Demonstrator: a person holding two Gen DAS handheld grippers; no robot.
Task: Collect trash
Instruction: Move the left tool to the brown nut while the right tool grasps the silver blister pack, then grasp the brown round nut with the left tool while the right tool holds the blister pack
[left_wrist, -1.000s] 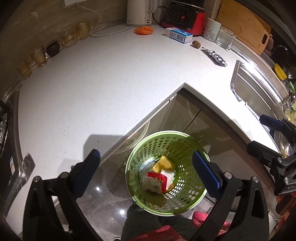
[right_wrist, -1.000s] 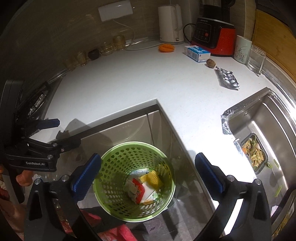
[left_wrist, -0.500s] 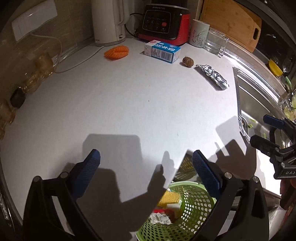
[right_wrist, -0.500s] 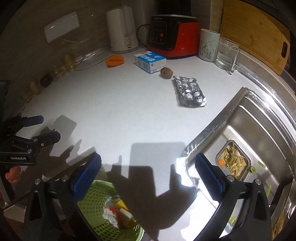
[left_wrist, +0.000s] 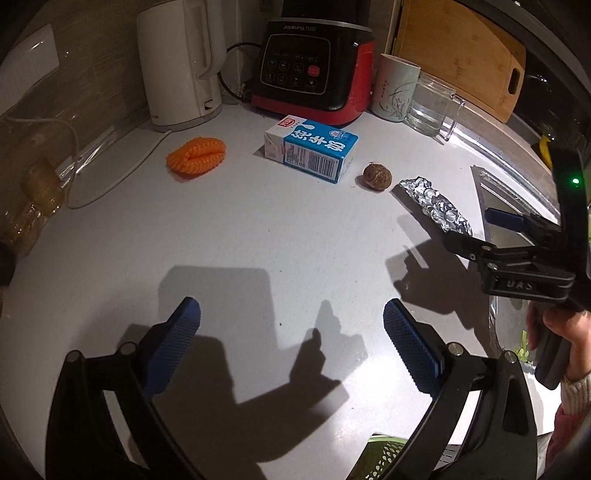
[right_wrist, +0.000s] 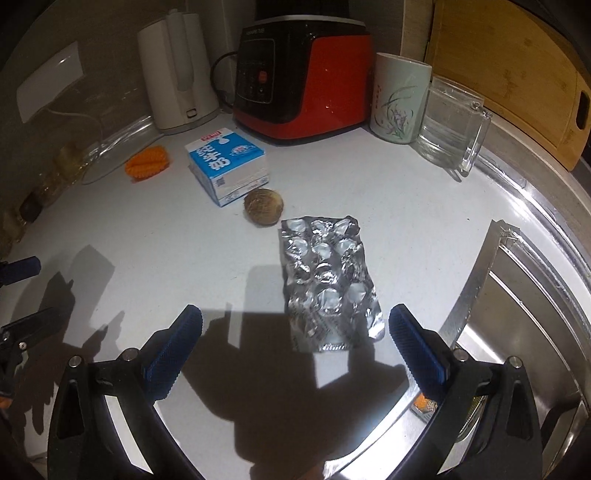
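Observation:
On the white counter lie a blue-and-white milk carton (left_wrist: 312, 151) (right_wrist: 227, 164), an orange ridged piece (left_wrist: 195, 155) (right_wrist: 149, 163), a brown round husk (left_wrist: 377, 176) (right_wrist: 263, 211) and a crumpled foil blister pack (left_wrist: 436, 205) (right_wrist: 328, 280). My left gripper (left_wrist: 291, 339) is open and empty above bare counter, well short of the carton. My right gripper (right_wrist: 295, 345) is open and empty, just in front of the blister pack; it also shows in the left wrist view (left_wrist: 491, 229). The green basket's rim (left_wrist: 380, 458) peeks in below the counter edge.
A white kettle (left_wrist: 181, 62), a red-and-black cooker (left_wrist: 314, 66), a patterned cup (left_wrist: 395, 86), a glass mug (left_wrist: 432, 107) and a wooden cutting board (left_wrist: 461, 48) line the back. The steel sink (right_wrist: 517, 314) is at the right. Small glass jars (left_wrist: 37, 199) stand at the left.
Both grippers have moved up from over the green basket and forward over the counter toward the trash. The basket has dropped almost out of view. Both stay open.

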